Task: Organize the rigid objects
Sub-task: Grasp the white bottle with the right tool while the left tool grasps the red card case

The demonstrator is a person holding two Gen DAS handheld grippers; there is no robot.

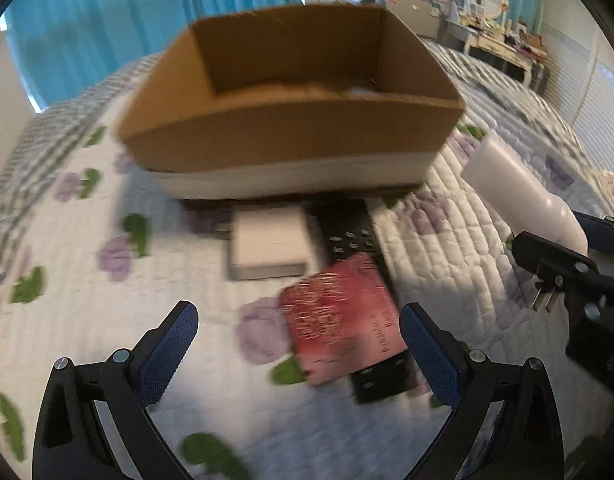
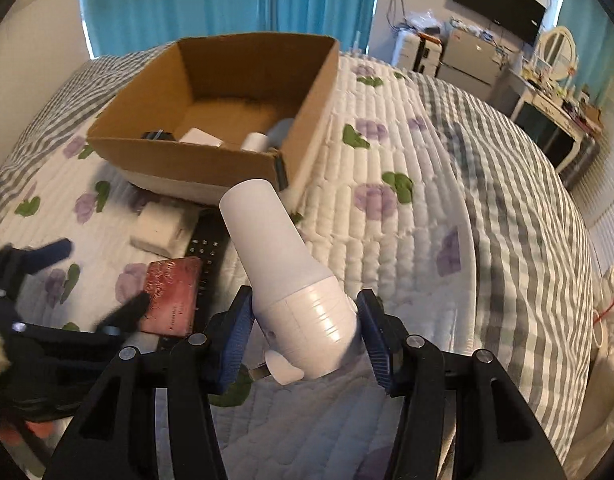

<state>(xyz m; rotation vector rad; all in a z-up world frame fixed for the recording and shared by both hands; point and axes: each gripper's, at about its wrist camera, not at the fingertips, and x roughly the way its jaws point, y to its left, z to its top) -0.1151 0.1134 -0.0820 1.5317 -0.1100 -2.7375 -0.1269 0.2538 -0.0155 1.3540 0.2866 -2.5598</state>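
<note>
Several small items are sitting inside the cardboard box (image 2: pixel 211 120) on the bed (image 2: pixel 427 220). The right gripper (image 2: pixel 305 336) is clamping a white bottle (image 2: pixel 283 272) before it; the left gripper (image 1: pixel 299 344) is hovering spread, empty, over the red card (image 1: pixel 343 320).

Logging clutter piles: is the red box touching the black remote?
Touching. The left wrist view shows the red box lying on top of the black remote.

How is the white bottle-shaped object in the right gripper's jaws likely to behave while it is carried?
The white bottle-shaped object looks rigid, so it probably won't flex. Its smooth, tapered shell could slip in the right gripper. Being round, it would likely roll on the quilt.
</note>
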